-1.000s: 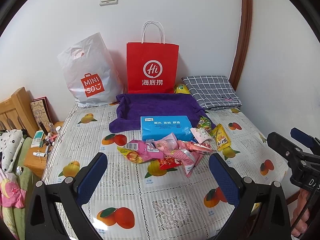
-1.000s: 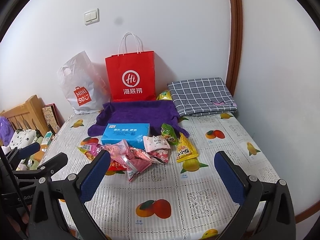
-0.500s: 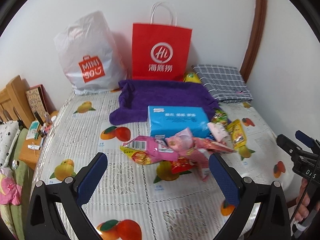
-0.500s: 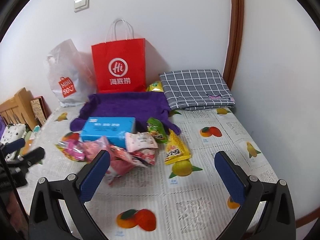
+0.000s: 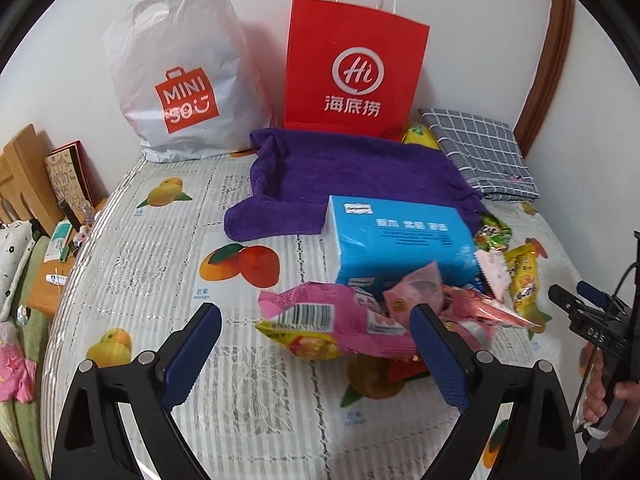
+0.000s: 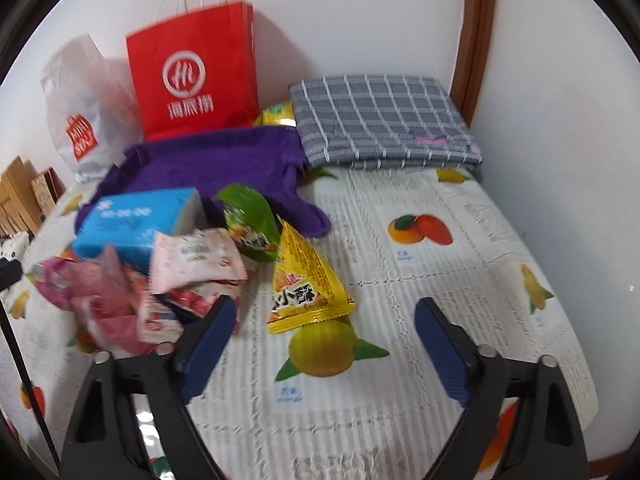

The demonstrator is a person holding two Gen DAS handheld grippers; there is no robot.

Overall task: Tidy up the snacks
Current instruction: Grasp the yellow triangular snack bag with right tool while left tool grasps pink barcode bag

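Observation:
A heap of snack packets lies on the fruit-print tablecloth [image 5: 168, 256] in front of a blue tissue pack [image 5: 400, 240]. My left gripper [image 5: 316, 344] hovers over a pink and yellow packet [image 5: 320, 324], which shows between its jaws; the jaws are closing and the pads are apart from it. My right gripper [image 6: 324, 336] hangs just before a yellow triangular packet [image 6: 304, 284], with its jaws closing and nothing pressed between them. A green packet [image 6: 248, 224] and pale pink packets [image 6: 192, 260] lie to the left of the yellow one.
A red paper bag [image 5: 352, 68] and a white plastic bag [image 5: 184, 72] stand against the back wall. A purple towel [image 5: 344, 176] and a folded grey checked cloth [image 6: 380, 116] lie behind the snacks. A wooden chair and clutter sit past the table's left edge.
Both grippers have come down and forward toward the snack heap, which now looks larger. The jaws of each have narrowed a little. The right view has swung toward the yellow packet.

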